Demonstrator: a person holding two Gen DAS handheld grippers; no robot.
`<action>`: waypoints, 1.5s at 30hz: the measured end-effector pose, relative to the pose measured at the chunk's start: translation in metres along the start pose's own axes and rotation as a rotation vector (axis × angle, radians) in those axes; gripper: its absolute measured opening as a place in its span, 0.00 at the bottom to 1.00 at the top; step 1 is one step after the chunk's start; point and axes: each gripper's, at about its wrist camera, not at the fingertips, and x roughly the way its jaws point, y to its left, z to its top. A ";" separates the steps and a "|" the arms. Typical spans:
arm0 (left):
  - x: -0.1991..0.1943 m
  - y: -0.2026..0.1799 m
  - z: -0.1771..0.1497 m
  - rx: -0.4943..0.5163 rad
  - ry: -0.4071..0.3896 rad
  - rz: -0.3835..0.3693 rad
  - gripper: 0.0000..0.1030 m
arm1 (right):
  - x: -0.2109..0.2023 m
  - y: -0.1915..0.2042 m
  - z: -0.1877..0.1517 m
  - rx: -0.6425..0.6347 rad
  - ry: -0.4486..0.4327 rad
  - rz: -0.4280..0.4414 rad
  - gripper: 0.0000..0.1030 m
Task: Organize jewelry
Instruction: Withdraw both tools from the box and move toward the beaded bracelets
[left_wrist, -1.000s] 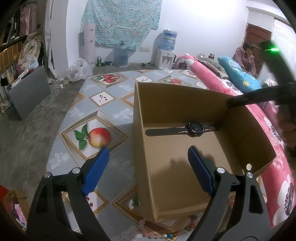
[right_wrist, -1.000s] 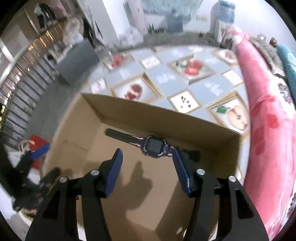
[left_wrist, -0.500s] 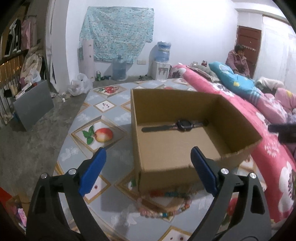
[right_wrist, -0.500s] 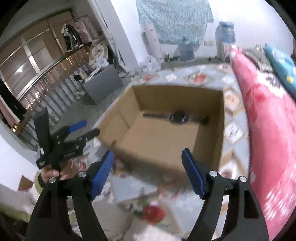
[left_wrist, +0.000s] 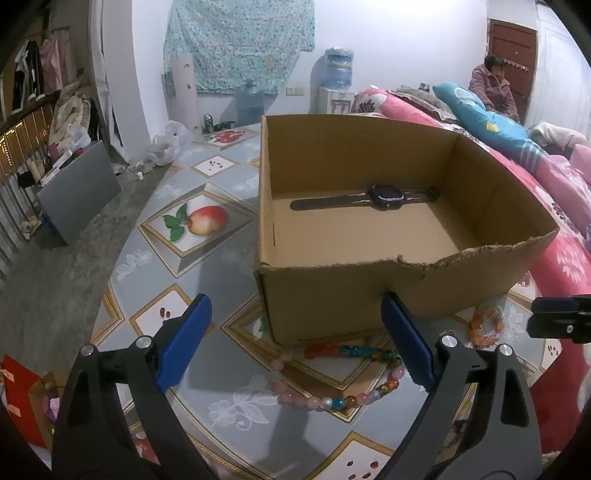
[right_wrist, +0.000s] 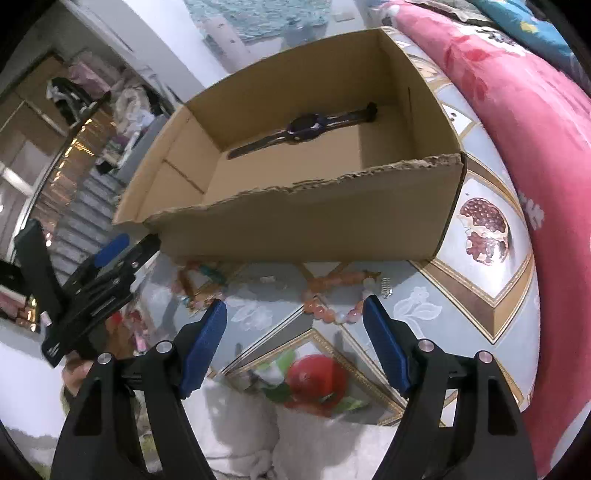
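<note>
Both tools have drawn back from the cardboard box (left_wrist: 369, 295): the right tool (right_wrist: 295, 328), which a second ago hung over the watch (right_wrist: 306, 125) inside, now hovers above the bench (right_wrist: 480, 295) outside the torn near wall, fingers apart and holding nothing. The left tool (left_wrist: 295, 332) has pulled back too, fingers equally spread and empty, aimed at the box's near left corner.

That retreat suggests the watch is delivered; it lies flat along the far wall of the box, strap stretched out. What remains is on the bench. An orange bead bracelet (right_wrist: 332, 295) rests just ahead of the right tool, close to the box wall, and seems the likeliest next pick. A multicoloured bead bracelet (left_wrist: 332, 373) lies between the left tool's fingers, one end touching or tucked against the base of the box.

A small metal spring (right_wrist: 385, 286) sits just beside the orange beads and could get pinched along with them. A pink floral quilt (right_wrist: 535, 147) borders the bench on the right.
</note>
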 end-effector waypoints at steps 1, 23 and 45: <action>0.000 0.000 0.000 0.003 0.000 0.004 0.88 | 0.002 0.000 0.002 0.002 0.002 -0.006 0.76; 0.005 0.003 0.001 -0.030 0.002 0.000 0.91 | 0.023 -0.012 0.035 0.087 -0.013 -0.004 0.78; 0.013 -0.002 0.004 -0.052 0.003 -0.001 0.91 | 0.024 -0.004 0.023 0.079 -0.074 -0.062 0.78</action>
